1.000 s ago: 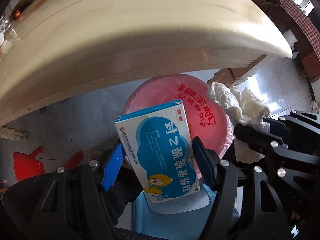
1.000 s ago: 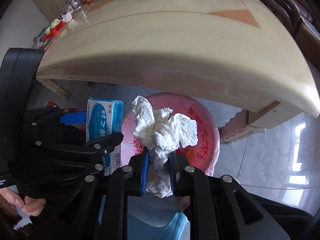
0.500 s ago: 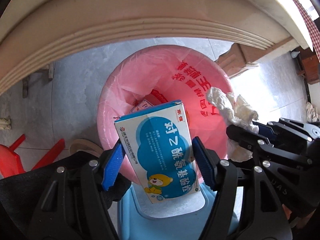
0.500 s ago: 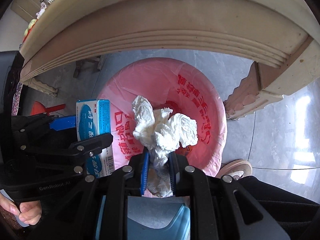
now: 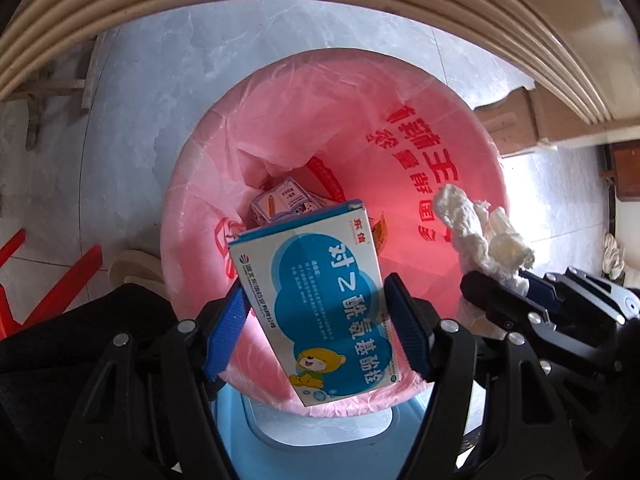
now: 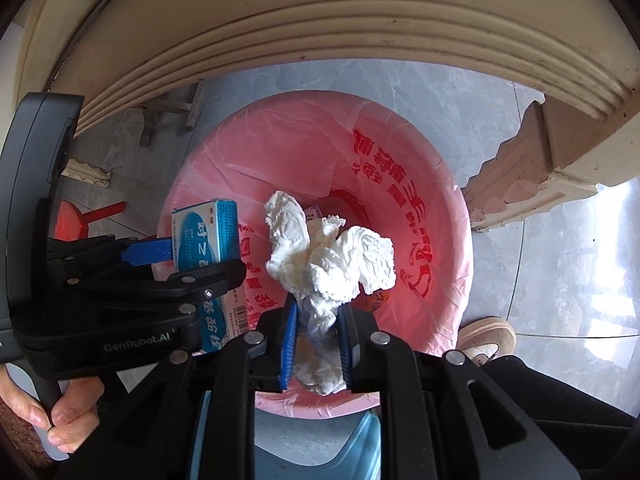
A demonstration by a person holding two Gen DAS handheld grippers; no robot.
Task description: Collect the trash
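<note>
My left gripper (image 5: 316, 312) is shut on a blue and white medicine box (image 5: 320, 300), held over the mouth of a bin lined with a pink bag (image 5: 400, 92). The same box (image 6: 204, 240) shows at the left of the right wrist view, between the left gripper's blue pads. My right gripper (image 6: 318, 328) is shut on a crumpled white tissue (image 6: 328, 256), also above the bin (image 6: 400, 144). The tissue (image 5: 480, 232) appears at the right of the left wrist view. Small packets (image 5: 284, 200) lie at the bottom of the bin.
A cream table edge (image 6: 320, 32) arches over the bin, with a carved table leg (image 6: 520, 184) to the right. A blue plastic stool (image 5: 320, 428) sits just below the grippers. A red stool (image 6: 80, 220) stands left; a shoe (image 6: 484, 336) rests on the grey floor at right.
Both grippers have sunk from tabletop level to just over the bin, still holding the box and the tissue. The bin's mouth now fills both views.
</note>
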